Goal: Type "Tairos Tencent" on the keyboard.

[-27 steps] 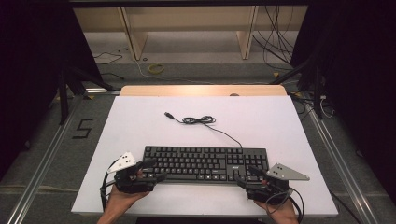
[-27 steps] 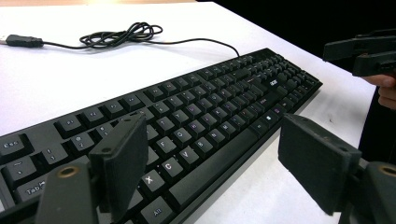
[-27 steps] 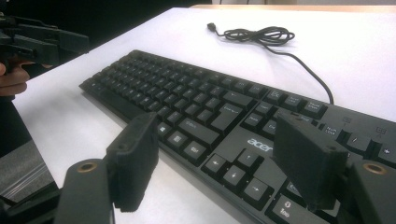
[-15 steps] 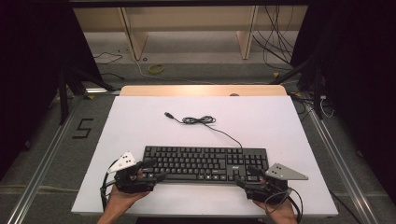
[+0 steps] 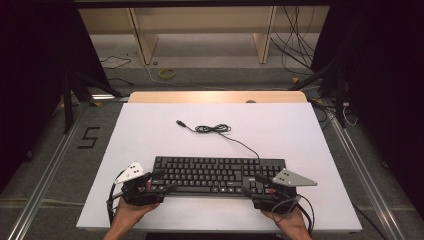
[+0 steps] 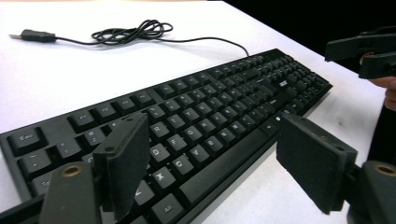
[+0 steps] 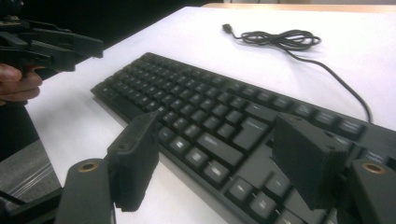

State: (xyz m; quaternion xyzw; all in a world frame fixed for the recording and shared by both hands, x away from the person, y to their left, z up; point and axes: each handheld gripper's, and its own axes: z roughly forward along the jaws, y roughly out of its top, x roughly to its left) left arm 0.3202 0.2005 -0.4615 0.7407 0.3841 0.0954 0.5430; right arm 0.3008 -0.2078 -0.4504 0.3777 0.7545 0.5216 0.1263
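Both tongs spread at the keyboard's (image 5: 218,174) near corners, nothing pinched yet.
I hold the left gripper (image 5: 161,182) at the near-left corner, the right gripper (image 5: 260,184) at the near-right; the keyboard lies flat near the table's (image 5: 150,130) near edge; next, I judge, each must close on its end.

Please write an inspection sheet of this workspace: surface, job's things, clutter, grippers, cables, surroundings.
Surface: white rectangular table top, wooden strip at its far edge.
Job's things: black plastic computer keyboard lying flat near the person's edge.
Clutter: nothing seen.
Grippers: left gripper open at the keyboard's left end; right gripper open at its right end; neither clamps it.
Cables: thin black keyboard cable, partly coiled, plug free on the table.
Surroundings: grey floor, loose wires, a marked "5".
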